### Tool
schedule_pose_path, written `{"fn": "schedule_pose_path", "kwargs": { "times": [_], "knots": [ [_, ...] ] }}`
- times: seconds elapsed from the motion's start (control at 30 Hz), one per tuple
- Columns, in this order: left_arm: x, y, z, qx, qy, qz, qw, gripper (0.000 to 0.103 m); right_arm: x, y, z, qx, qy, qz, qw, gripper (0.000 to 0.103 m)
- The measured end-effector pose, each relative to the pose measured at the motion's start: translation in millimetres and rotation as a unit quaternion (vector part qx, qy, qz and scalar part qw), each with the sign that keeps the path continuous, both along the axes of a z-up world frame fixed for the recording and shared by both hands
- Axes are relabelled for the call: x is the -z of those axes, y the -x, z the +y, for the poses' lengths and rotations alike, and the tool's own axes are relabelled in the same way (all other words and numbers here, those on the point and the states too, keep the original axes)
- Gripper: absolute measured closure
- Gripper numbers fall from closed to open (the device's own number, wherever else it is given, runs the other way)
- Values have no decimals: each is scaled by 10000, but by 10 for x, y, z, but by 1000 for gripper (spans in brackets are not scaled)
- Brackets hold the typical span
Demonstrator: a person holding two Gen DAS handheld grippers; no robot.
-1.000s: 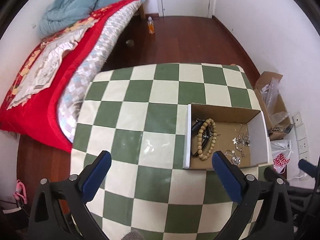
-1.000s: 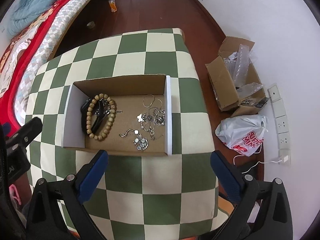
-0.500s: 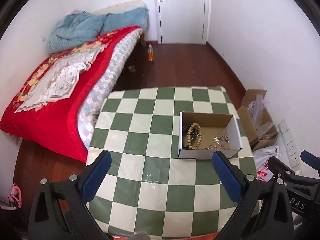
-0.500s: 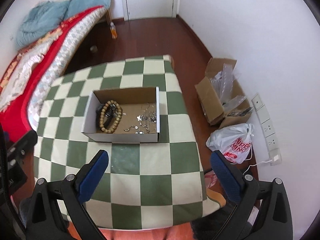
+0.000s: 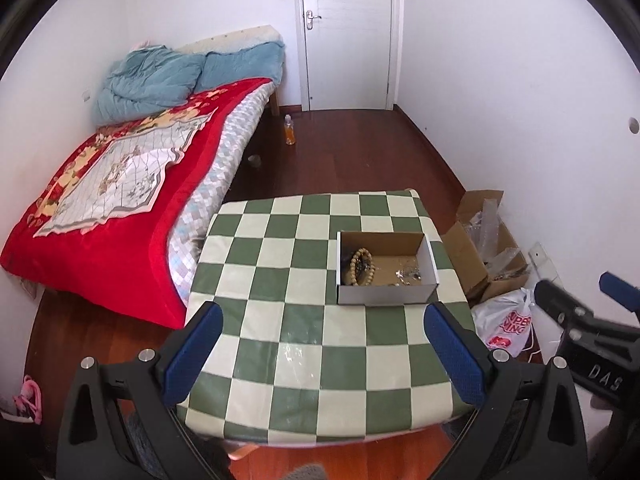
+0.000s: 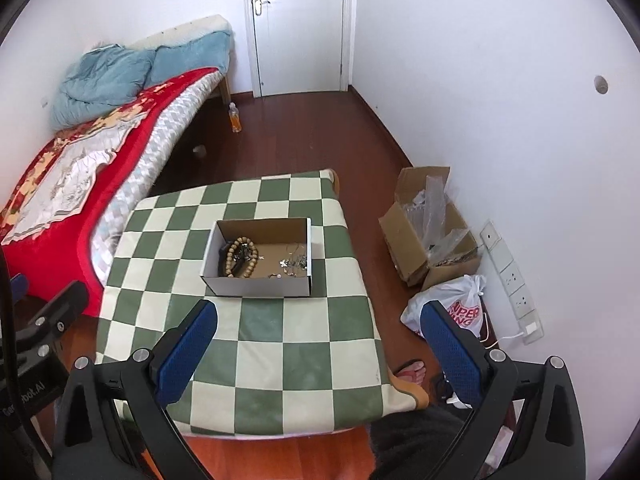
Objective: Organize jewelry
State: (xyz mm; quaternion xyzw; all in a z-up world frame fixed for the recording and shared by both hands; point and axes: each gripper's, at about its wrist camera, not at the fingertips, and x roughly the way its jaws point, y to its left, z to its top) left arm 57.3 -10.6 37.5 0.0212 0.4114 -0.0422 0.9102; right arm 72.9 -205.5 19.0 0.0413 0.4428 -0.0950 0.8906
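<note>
- The left claw is being held wide open and empty, its blue pads spread over the near edge of the desk; nothing is being touched.
- The right claw is likewise being held spread apart with nothing between its pads, high above the desk's near right corner.
- Both claws are being carried well above and back from the work, tilted down and forward, so that the whole desk is being framed in each wrist view; this is being read as a pose of standing off rather than reaching.
- The cardboard box is being kept on the right half of the desk, open at the top, presumably so that the pieces are being gathered in one place.
- Inside it, a wooden bead bracelet is being kept at the left end over some dark item, and a tangle of silver chains at the right end; the finer pieces cannot be told apart.
</note>
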Motion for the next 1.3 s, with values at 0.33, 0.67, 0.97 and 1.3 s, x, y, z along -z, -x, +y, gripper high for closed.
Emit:
{"fn": "schedule_pose_path", "kwargs": {
  "times": [0.33, 0.67, 0.97, 1.3],
  "knots": [
    [-194, -81, 18, -195, 40, -50, 9998, 0, -329, 34, -2, -73, 157, -129, 9998, 0],
    [-248, -273, 65, -392, 26, 21, 9992, 0, -383, -216, 41, -254, 134, 10, 9996, 0],
    [-262, -315, 84, -400, -15, 69, 9992, 0, -413, -316, 29, -246, 263, 56, 9993, 0],
    [-252, -318, 47, -389, -84, 35, 9992, 0, -420, -333, 39, -265, 288, 77, 9992, 0]
  ]
}}
